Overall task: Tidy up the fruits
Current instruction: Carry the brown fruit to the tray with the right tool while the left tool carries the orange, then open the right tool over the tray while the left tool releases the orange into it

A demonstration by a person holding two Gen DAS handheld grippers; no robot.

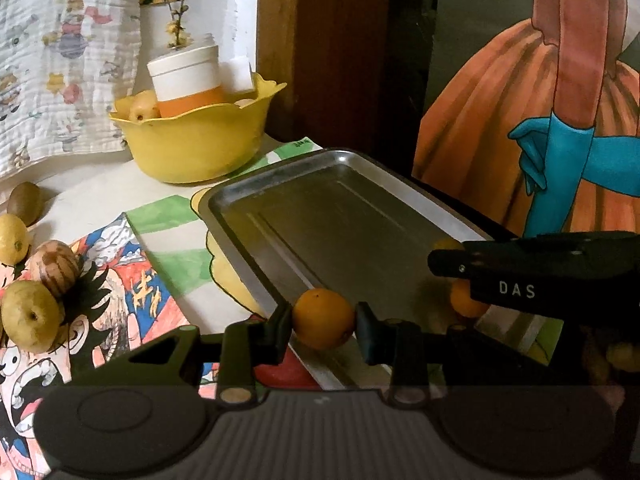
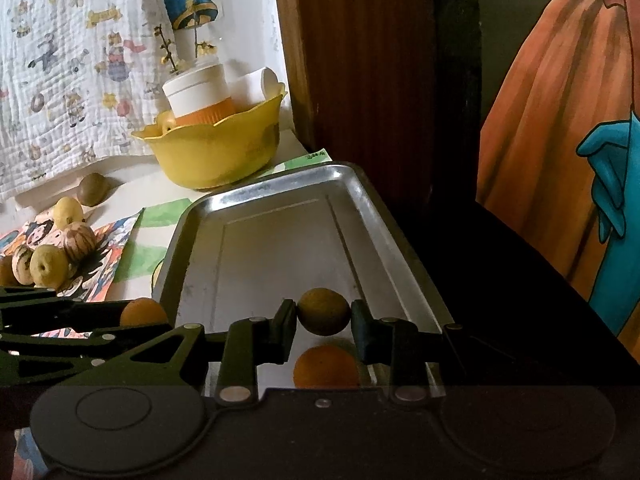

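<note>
Right wrist view: bare tray [image 2: 280, 236] floor beyond clamped brown fruit [image 2: 324, 311].

White desk [image 1: 100, 196] carries a steel tray [image 1: 280, 200] at centre, yellow bowl [image 1: 196, 148] at upper left, cartoon papers [image 1: 132, 280] at lower left, loose fruits [image 1: 32, 312] at left edge.

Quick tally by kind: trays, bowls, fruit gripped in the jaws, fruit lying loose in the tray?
Metal tray: 1
Yellow bowl: 1
Gripped fruit: 2, orange one and darker one
Loose orange in tray: 1
Total: 5
</note>
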